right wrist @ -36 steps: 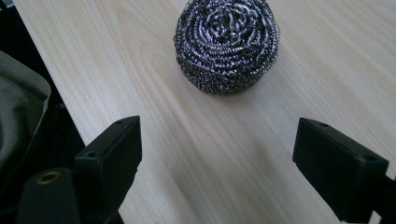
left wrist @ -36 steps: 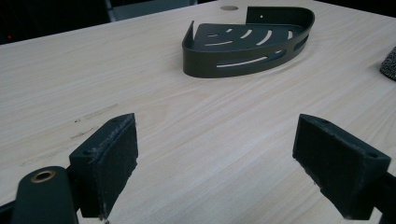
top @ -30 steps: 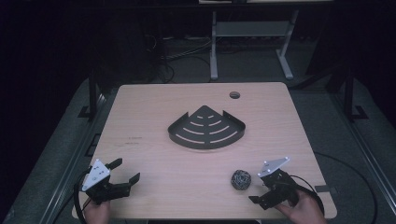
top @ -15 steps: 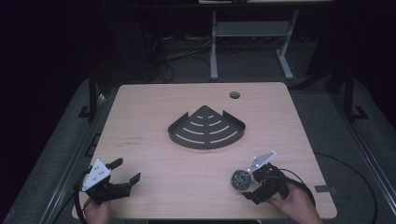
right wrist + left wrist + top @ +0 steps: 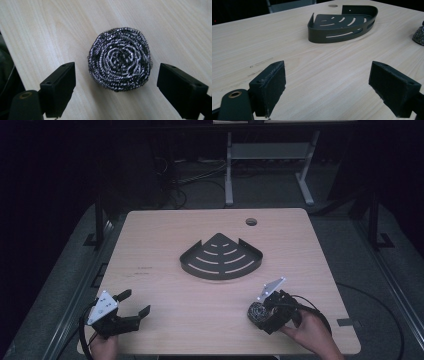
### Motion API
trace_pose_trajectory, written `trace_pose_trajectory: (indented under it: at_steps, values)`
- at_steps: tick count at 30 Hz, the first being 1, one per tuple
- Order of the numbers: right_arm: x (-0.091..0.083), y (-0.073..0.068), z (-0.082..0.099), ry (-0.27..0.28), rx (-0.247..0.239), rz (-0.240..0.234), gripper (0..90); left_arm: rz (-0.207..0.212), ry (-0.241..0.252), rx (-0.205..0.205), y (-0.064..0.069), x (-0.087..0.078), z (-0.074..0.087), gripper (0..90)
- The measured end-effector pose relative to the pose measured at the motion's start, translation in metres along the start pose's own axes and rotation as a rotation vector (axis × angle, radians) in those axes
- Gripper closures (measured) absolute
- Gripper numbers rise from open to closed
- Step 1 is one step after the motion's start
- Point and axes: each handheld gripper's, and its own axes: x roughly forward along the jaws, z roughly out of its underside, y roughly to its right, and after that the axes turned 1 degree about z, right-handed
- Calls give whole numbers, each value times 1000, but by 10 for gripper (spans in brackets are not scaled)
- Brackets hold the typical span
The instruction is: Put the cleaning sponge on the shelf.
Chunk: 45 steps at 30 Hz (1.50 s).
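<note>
A round steel-wool scourer (image 5: 120, 58) lies on the wooden table (image 5: 165, 245) near its front right. My right gripper (image 5: 261, 312) is open right at the scourer (image 5: 258, 312), jaws wide on either side of it and not touching. A dark metal corner shelf basket (image 5: 221, 257) with slots sits mid-table. My left gripper (image 5: 136, 304) rests open near the front left corner, nothing between its jaws. In the left gripper view the basket (image 5: 342, 23) lies ahead and the scourer (image 5: 419, 35) peeks in at the right edge.
A round cable hole (image 5: 251, 222) is in the table near its far edge. Behind the table stand a metal frame (image 5: 265, 155) and cables on the dark floor. Bare tabletop lies between the two grippers.
My right gripper has moved left and forward to the scourer and turned down over it. The left gripper has stayed in place.
</note>
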Motion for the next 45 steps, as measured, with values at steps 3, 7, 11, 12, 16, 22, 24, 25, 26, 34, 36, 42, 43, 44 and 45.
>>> trace_pose_trajectory:
  at_steps: [3,7,11,12,16,22,24,25,26,34,36,42,43,44,45]
  values:
    - [3,1,-4,-16,-13,3,149,1,0,0,0,0,0,135]
    - [7,2,-8,-26,-18,1,152,1,3,-2,-1,-1,0,135]
    - [10,5,-11,-32,-16,-2,155,-1,7,-4,-1,-2,0,135]
    - [11,6,-12,-37,-20,-1,156,-2,8,-4,-1,-2,0,135]
    - [13,7,-13,-43,-17,2,163,-1,10,-9,-2,-2,0,135]
    - [15,7,-15,-48,-28,-7,218,-2,11,-10,-2,-2,0,135]
    - [16,7,-16,-53,-29,-10,247,-1,12,-8,-2,-3,0,135]
    - [16,7,-16,-55,-30,-13,261,-1,12,-8,-2,-3,0,135]
    - [16,6,-16,-58,-34,-16,269,-2,12,-10,-2,-3,0,135]
    - [18,6,-17,-70,-35,-26,323,1,13,-11,-3,-3,0,135]
    - [17,6,-17,-69,-35,-28,325,2,11,-11,-3,-3,0,135]
    - [16,6,-21,-74,-43,-29,328,0,16,-17,-4,-4,1,135]
    - [16,6,-21,-74,-43,-29,328,0,16,-17,-4,-4,1,135]
    - [15,7,-21,-70,-41,-33,328,-1,17,-18,-4,-4,1,135]
    - [15,8,-22,-69,-40,-37,328,-1,18,-19,-5,-4,1,135]
